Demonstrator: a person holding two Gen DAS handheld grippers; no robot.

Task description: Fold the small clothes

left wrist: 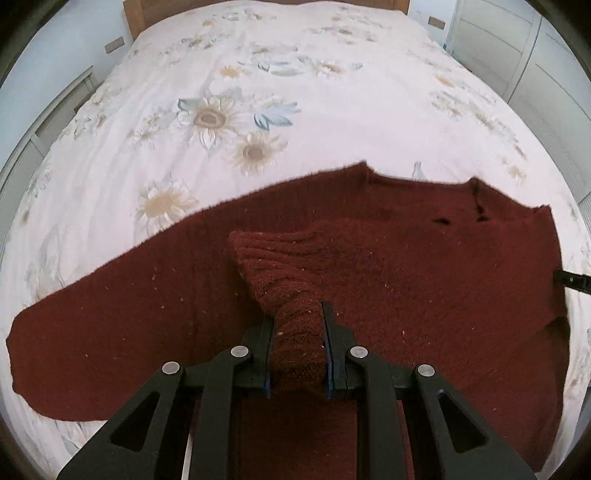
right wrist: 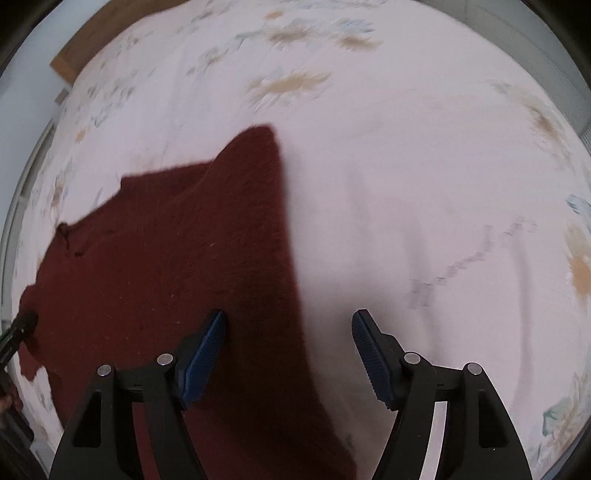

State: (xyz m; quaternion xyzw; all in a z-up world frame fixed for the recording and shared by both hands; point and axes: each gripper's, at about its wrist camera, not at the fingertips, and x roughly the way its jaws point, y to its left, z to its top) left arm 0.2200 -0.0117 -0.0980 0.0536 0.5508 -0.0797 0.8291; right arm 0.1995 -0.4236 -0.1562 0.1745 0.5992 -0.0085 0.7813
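A dark red knitted sweater [left wrist: 424, 266] lies spread on the floral bedspread [left wrist: 258, 92]. My left gripper [left wrist: 297, 325] is shut on the sweater's sleeve [left wrist: 280, 266], near its ribbed cuff, and holds it lifted over the sweater's body. The other sleeve [left wrist: 92, 325] stretches out flat to the left. In the right wrist view the sweater [right wrist: 166, 258] fills the left half. My right gripper [right wrist: 288, 332] is open and empty above the sweater's right edge. The right wrist view is blurred.
The bedspread [right wrist: 424, 184] extends far beyond the sweater. A wooden headboard [left wrist: 136, 11] is at the far end. White cabinets [left wrist: 535, 55] stand to the right of the bed. The left gripper's tip [right wrist: 22, 325] shows at the right wrist view's left edge.
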